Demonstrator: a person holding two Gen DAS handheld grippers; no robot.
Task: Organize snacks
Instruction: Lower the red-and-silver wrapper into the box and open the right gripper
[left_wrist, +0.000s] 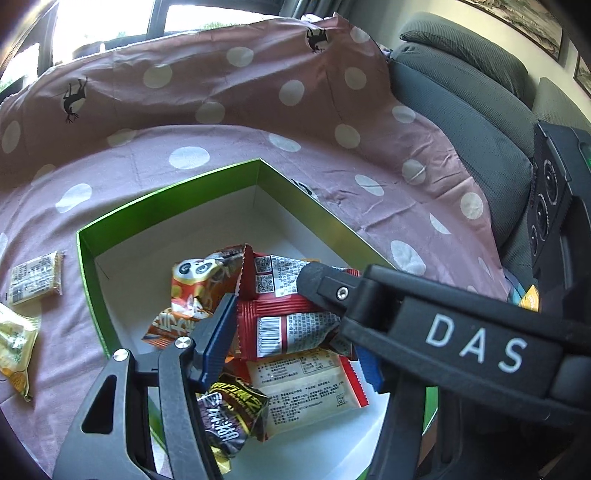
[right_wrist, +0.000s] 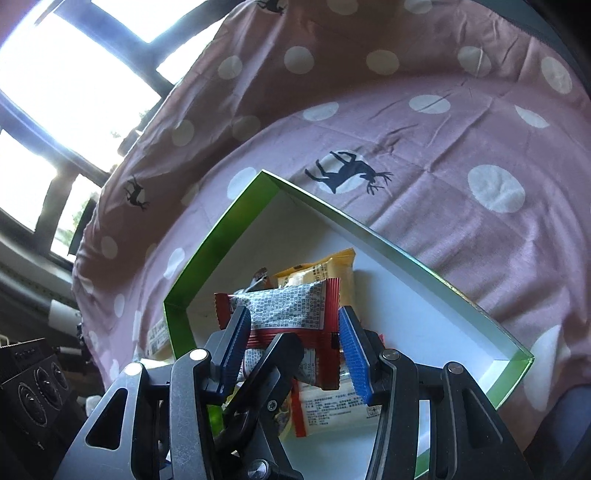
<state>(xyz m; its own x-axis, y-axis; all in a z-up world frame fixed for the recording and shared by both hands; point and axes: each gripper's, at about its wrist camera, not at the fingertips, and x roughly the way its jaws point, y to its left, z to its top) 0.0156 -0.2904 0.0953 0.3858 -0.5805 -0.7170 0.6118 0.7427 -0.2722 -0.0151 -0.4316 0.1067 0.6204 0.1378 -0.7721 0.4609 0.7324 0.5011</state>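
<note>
We view, from both wrist cameras, a pink cloth (left_wrist: 258, 155) with white dots and deer silhouettes, draped over the seat beneath a window. On it rests an open box (left_wrist: 295, 192) with green walls and a white floor; a grey cushion (left_wrist: 461, 122) lies to the cloth's right in the left view.

Inside the box we see a heap of snack packets, among them a panda packet (left_wrist: 199, 280), a dark packet (left_wrist: 232, 413) and a yellow packet (right_wrist: 325, 269).

The right gripper (right_wrist: 295, 343) is about half open, its blue pads on either side of a red packet (right_wrist: 288, 306) held above the heap; whether both pads press on it we cannot tell.

The left gripper (left_wrist: 295, 339) stands about half open over the heap, holding nothing that we can discern.

Two small packets (left_wrist: 35, 277) lie on the cloth outside the box's left wall.
</note>
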